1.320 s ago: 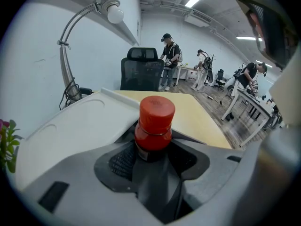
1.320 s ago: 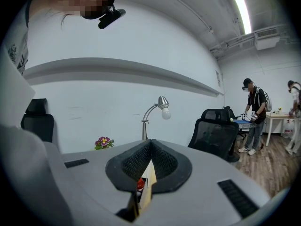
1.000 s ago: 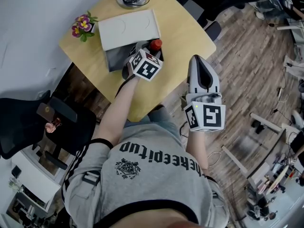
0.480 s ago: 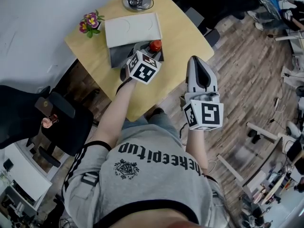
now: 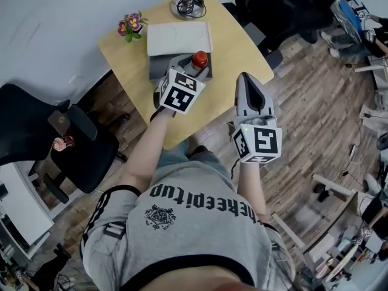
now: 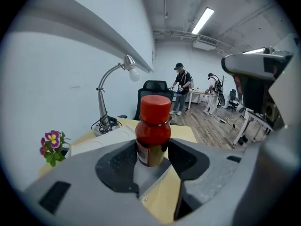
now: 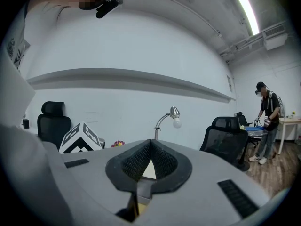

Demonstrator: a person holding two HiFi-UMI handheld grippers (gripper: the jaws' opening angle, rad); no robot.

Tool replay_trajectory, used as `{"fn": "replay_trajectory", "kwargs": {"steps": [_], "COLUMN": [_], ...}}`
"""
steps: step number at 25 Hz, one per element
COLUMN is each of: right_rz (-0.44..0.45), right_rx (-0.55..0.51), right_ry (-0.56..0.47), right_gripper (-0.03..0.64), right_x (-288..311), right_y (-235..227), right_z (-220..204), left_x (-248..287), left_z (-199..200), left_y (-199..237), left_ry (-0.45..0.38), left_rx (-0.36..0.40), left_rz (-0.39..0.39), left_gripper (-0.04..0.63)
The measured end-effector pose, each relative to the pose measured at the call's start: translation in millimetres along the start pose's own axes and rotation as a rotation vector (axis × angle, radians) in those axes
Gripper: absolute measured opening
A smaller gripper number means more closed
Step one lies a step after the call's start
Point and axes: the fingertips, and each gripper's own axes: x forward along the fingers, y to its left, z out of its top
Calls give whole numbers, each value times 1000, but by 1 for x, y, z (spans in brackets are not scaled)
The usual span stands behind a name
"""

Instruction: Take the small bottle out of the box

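Note:
A small bottle (image 6: 152, 131) with a red cap and dark red body stands upright between my left gripper's jaws, which are shut on its lower body. In the head view the small bottle (image 5: 199, 59) shows its red cap just beyond my left gripper (image 5: 193, 70), at the front edge of the grey box (image 5: 159, 68). The box's white lid (image 5: 179, 39) stands open behind it. My right gripper (image 5: 250, 85) hovers shut and empty over the table's right edge, to the right of the box. In the right gripper view my right gripper (image 7: 150, 149) has its pads closed together.
A round wooden table (image 5: 233, 47) holds a small pot of flowers (image 5: 131, 26) at the left and a desk lamp's base (image 5: 188, 5) at the back. A black office chair (image 5: 54, 141) stands left of me. Another person (image 6: 181, 86) stands far off in the room.
The head view has shifted so the table sits further right and up. The bottle's red cap now shows higher above the box's front edge, held by my left gripper. The right gripper has barely moved.

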Motion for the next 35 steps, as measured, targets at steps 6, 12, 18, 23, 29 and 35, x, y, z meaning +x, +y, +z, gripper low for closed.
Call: {"fn": "replay_trajectory", "kwargs": {"steps": [6,12,18,23,29,35], "right_rz": [54,98,123,128,109,97], "right_rx": [-2,-12,-20,-27,-41,-49], "right_ry": [-25,-48,-75,-97,-133,-165], "right_gripper": [2,0,1,2,2,0], "right_x": [-15,-33,-57,-76,-101,-126], "right_y": [10,19,24,23,14,2], "right_z": [6,11,18,23,30,36], "left_x": [-36,-73,-112,-133,-156,-176], "left_z": [8,9,20,24,29,38], "left_y": [-12,-26,-45,-63,-83,-105], "left_ry": [-54,-85,-126,-156,-195,-247], "left_rx": [-15,-31,-42,-34,-28,-33], "left_rz": [51,104,156,179,219,241], "left_gripper": [210,210,210,210,210,210]}}
